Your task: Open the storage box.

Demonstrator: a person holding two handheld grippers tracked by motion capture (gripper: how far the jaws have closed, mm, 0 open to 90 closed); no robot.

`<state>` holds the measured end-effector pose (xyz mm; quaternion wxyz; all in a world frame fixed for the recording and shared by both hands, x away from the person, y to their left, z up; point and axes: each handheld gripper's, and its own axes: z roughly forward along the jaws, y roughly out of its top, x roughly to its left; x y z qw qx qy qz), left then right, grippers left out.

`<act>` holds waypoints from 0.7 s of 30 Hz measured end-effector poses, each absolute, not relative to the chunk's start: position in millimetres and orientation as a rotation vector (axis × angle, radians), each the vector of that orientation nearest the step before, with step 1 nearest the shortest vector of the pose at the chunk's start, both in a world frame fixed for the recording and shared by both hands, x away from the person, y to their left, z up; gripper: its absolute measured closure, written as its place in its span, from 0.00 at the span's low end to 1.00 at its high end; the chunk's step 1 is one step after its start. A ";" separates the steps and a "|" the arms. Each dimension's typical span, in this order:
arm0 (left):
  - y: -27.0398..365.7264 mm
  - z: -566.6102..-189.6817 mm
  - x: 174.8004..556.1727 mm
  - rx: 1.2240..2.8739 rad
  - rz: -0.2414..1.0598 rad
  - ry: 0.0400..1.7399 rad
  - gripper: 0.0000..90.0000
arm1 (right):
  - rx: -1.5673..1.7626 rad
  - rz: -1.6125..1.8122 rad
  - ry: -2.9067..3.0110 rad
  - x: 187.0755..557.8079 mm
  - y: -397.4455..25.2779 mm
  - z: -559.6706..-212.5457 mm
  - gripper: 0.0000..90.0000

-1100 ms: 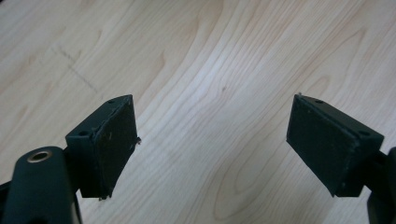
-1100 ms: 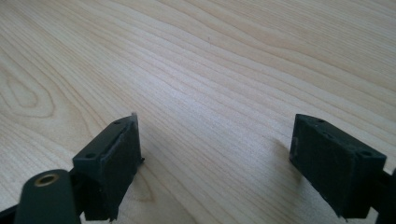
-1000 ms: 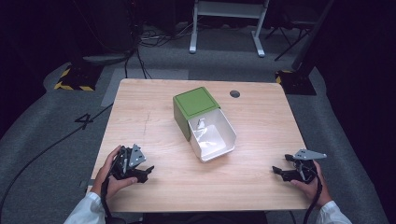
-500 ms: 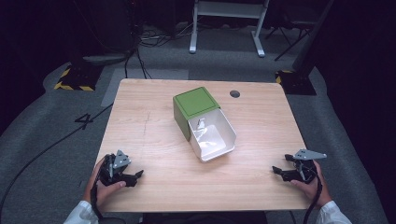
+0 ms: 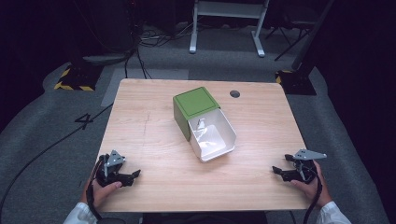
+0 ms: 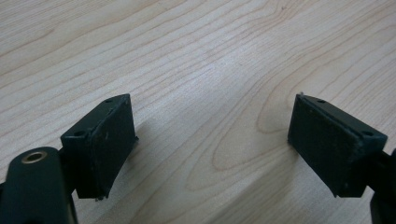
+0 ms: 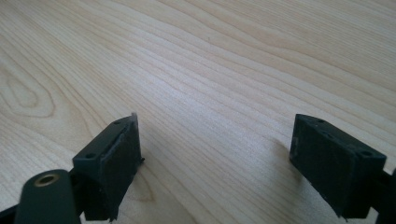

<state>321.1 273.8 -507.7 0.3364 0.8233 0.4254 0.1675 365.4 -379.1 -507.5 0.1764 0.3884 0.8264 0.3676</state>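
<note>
Green box (image 5: pixel 193 105) sits mid-desk (image 5: pixel 149 126), well apart from both your tools, ahead and between them. Left tool (image 5: pixel 130 176) rests near the desk's front-left edge, right tool (image 5: pixel 279 171) near the front-right; both have jaws spread, nothing between them, bare wood under each. The box's white drawer (image 5: pixel 212 136) is pulled out toward you, a small pale item inside, too small to tell
</note>
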 end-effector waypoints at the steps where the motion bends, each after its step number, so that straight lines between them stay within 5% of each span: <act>1: 273.8 -507.7 321.1 2.146 0.435 1.110 0.17 | 1.100 1.041 2.340 365.4 -379.1 -507.5 0.18; 21: 274.1 -507.8 322.8 2.145 0.438 1.113 0.16 | 1.101 1.041 2.339 365.4 -379.1 -507.5 0.18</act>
